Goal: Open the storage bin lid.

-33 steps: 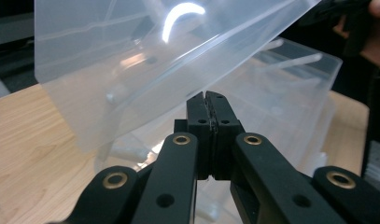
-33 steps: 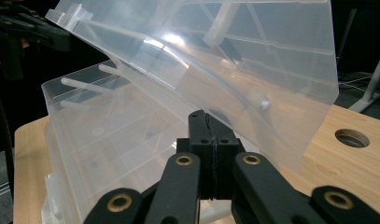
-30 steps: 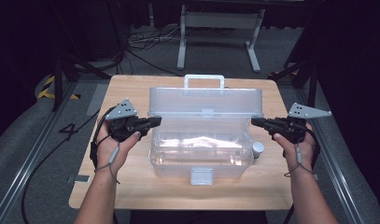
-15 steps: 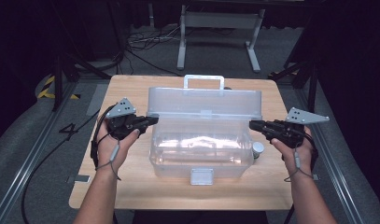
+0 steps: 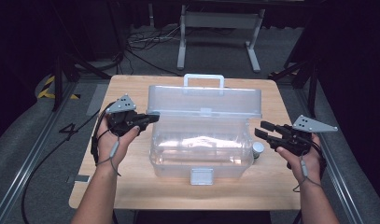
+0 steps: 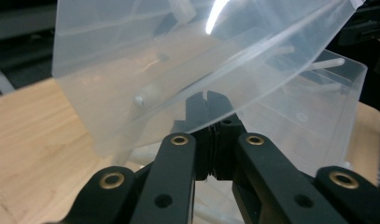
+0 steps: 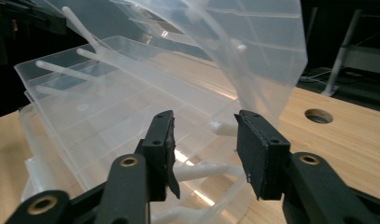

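A clear plastic toolbox [image 5: 199,149] stands mid-table with its lid [image 5: 204,100] raised upright at the back. My left gripper [image 5: 152,117] is shut, its tips against the lid's left end. In the left gripper view those closed tips [image 6: 208,100] show through the lid's edge [image 6: 178,70]; I cannot tell whether they pinch it. My right gripper [image 5: 264,130] hangs just off the box's right end. Its jaws have just been opening, and in the right gripper view the gripper [image 7: 204,135] stands open around a white plastic peg [image 7: 221,127] of the box without pressing on it.
A small silver-capped round thing [image 5: 257,148] sits on the wooden table [image 5: 131,186] beside the box's right wall, close under my right gripper. The box's white latch [image 5: 201,176] faces the near edge. A round hole [image 7: 318,115] is in the tabletop. Cables and a stand lie beyond.
The right gripper's jaws have gone from shut at the lid's right end to open, and the gripper has dropped slightly. The left gripper and the lid have stayed where they were.
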`<state>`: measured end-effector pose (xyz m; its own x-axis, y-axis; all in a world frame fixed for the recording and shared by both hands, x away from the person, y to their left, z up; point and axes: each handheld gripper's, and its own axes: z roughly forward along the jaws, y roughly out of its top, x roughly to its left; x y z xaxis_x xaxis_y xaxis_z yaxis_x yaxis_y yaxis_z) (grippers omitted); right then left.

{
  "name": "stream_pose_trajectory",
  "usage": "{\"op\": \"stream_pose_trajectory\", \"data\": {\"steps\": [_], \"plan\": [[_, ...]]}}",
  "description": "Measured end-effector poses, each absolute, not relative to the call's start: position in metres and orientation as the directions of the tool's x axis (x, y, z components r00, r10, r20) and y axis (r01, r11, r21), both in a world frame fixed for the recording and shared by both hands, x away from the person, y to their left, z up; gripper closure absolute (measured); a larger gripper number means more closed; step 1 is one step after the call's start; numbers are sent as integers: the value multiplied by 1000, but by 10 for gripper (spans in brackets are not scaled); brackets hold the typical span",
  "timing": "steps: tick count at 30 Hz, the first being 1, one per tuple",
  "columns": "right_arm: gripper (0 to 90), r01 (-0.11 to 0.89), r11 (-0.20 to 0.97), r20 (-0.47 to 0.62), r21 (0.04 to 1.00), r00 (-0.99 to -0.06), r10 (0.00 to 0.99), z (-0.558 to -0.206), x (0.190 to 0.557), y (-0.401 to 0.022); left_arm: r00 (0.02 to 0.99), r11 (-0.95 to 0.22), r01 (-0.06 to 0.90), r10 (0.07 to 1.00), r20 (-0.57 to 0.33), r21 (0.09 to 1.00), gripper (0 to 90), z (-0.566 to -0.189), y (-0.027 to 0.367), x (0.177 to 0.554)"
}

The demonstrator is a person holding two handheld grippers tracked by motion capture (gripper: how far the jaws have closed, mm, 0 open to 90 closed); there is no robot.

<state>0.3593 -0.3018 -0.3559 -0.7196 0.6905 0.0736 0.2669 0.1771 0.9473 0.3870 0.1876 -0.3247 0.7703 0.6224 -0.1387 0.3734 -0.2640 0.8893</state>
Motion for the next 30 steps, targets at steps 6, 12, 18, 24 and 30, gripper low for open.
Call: {"op": "stream_pose_trajectory", "data": {"steps": [6,12,18,24,30], "plan": [[526,265,178,51,948,-677,735,-358,354,-302,774,-269,373,619,-137,888,887,-324,188,389],[524,255,169,32,952,-632,774,-358,355,-297,774,-280,371,620,-129,885,893,-322,188,390],[514,252,179,8,951,-600,800,-358,361,-290,778,-291,366,617,-118,884,895,-321,188,392],[489,220,144,13,965,-584,812,-353,367,-281,779,-291,364,616,-117,885,894,-319,188,394],[481,152,120,-15,981,-559,829,-348,372,-275,785,-292,363,607,-121,885,894,-318,189,396]]}}
